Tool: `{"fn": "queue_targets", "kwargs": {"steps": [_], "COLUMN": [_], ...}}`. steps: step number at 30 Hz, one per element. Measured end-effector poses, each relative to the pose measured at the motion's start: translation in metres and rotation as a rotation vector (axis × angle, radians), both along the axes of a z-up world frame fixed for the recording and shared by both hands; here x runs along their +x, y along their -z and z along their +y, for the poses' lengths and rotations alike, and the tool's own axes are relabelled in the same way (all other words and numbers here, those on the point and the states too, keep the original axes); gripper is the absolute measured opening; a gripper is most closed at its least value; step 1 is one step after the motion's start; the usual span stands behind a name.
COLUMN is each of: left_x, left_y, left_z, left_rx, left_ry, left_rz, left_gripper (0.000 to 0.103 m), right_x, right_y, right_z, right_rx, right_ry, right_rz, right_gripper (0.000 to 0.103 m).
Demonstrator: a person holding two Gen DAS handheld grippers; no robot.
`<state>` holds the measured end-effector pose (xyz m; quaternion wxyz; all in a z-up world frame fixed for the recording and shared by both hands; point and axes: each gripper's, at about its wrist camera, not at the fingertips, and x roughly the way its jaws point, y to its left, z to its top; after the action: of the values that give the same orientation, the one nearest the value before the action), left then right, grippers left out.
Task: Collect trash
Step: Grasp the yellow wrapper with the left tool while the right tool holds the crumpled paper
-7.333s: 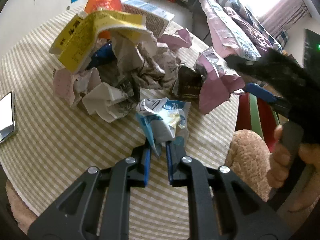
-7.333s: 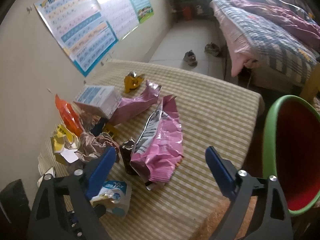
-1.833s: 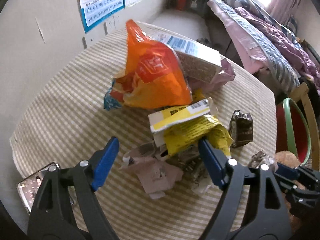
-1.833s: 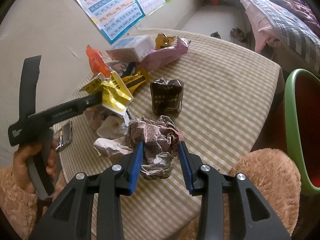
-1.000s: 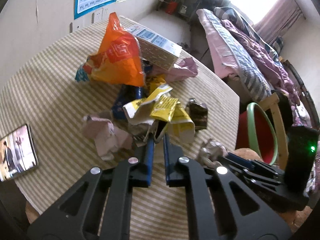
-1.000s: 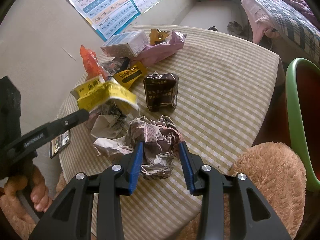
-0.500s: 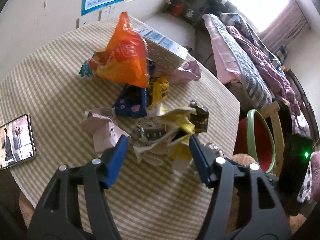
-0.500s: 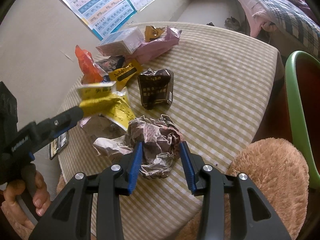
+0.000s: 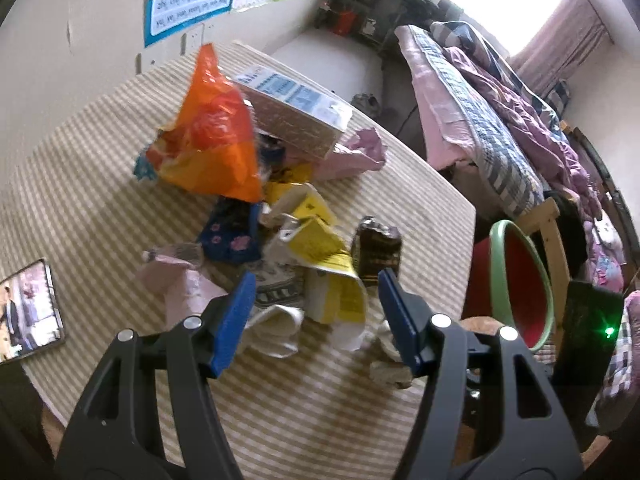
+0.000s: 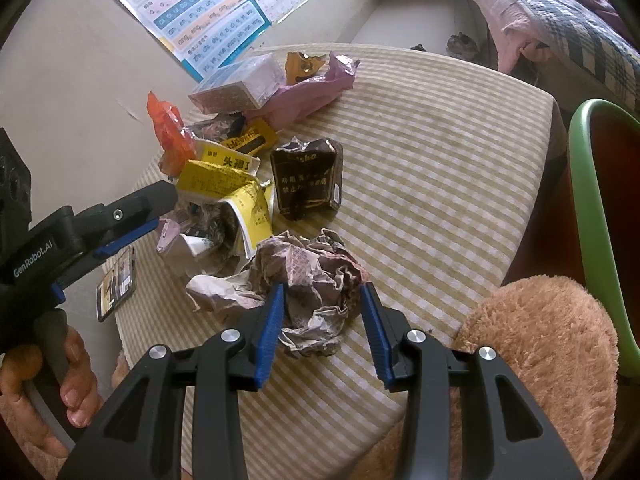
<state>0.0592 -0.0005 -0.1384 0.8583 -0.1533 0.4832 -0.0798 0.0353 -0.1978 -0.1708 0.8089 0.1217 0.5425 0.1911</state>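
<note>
Right wrist: right gripper point(image 10: 322, 312) pinches crumpled newspaper wad point(image 10: 308, 280); left gripper point(image 9: 316, 312) spread (jaws just opened), yellow wrapper point(image 9: 328, 268) loose between pads.

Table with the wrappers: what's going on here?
A person is clearing trash off a striped table with two handheld grippers. The right gripper is closed on a crumpled newspaper ball near the table edge. The left gripper has just been opening; its jaws stand apart above a yellow wrapper, gripping nothing. A red bin waits beside the table.
</note>
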Motion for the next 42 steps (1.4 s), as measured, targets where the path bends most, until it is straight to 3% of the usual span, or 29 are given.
{"fn": "queue_targets", "kwargs": {"steps": [8,11,17,20,23,27,42], "left_x": [0.02,0.027,0.031,0.029,0.024,0.013,-0.018], "left_y": [0.009,0.021,0.042,0.042,0.038,0.026,-0.029], "left_z": [-0.038,-0.052,-0.061,-0.056,-0.049,-0.048,-0.033], "left_rx": [-0.009,0.014,0.069,0.082,0.054,0.082,0.055], "left_ry": [0.056,0.082,0.077,0.077,0.07,0.074,0.019], "left_rz": [0.042,0.085,0.13,0.126,0.12,0.087,-0.05], "left_gripper": [0.056,0.046,0.04,0.025,0.01,0.004,0.0], "right_x": [-0.003,0.0,0.004,0.003,0.003,0.003,0.002], "right_y": [-0.028,-0.026,-0.02,-0.019,-0.018,-0.018,-0.021], "right_z": [-0.025,-0.036,-0.049,-0.049,-0.048,-0.049,-0.042], "right_rx": [-0.051,-0.042,-0.018,-0.017,-0.014,-0.009,-0.027], "right_ry": [0.108,0.152,0.188,0.183,0.182,0.185,0.156], "right_rz": [-0.151,-0.151,-0.119,-0.113,-0.109,-0.11,-0.121], "right_gripper": [0.039,0.039,0.039,0.04,0.04,0.04,0.039]}}
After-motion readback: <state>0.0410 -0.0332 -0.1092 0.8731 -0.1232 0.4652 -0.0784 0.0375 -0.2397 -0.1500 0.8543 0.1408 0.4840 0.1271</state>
